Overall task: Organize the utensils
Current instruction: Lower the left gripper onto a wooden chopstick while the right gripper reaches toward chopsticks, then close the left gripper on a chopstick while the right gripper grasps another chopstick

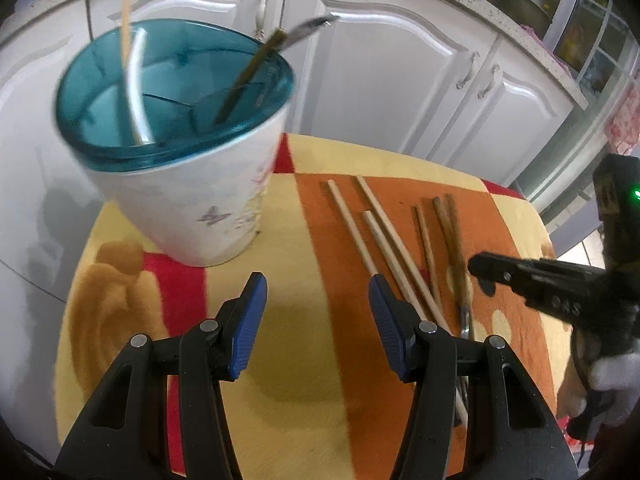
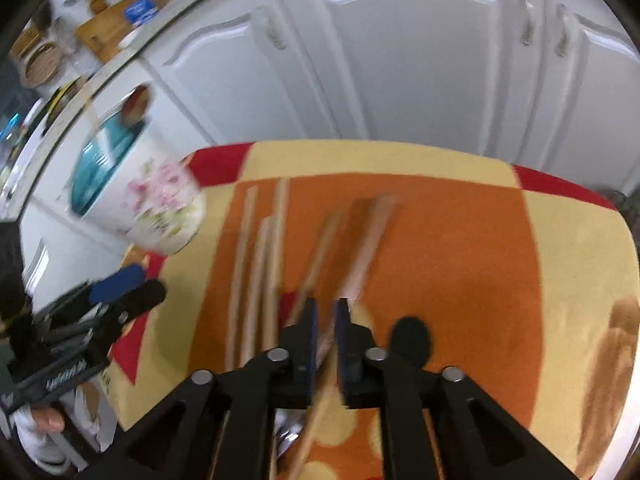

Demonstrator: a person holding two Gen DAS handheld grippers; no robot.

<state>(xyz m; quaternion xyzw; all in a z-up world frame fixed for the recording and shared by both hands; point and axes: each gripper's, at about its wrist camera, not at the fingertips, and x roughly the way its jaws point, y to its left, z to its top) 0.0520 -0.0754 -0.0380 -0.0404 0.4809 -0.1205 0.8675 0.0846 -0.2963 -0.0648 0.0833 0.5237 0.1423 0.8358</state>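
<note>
Right gripper (image 2: 325, 312) down on the loose sticks, left gripper (image 1: 318, 300) hanging wide and empty.

The risk I see is a bad pick. The sticks (image 1: 384, 236) lie bunched and crossing on the cloth (image 2: 460, 248), so narrow jaws could catch two or drag the rest askew. The right jaws stand nearly together with a stick running up between them; too blurred to tell whether the pads actually bite it. The holder (image 1: 188, 204) stands well off to the left, already holding a few utensils. The left gripper's right finger hangs just over the pale sticks.
</note>
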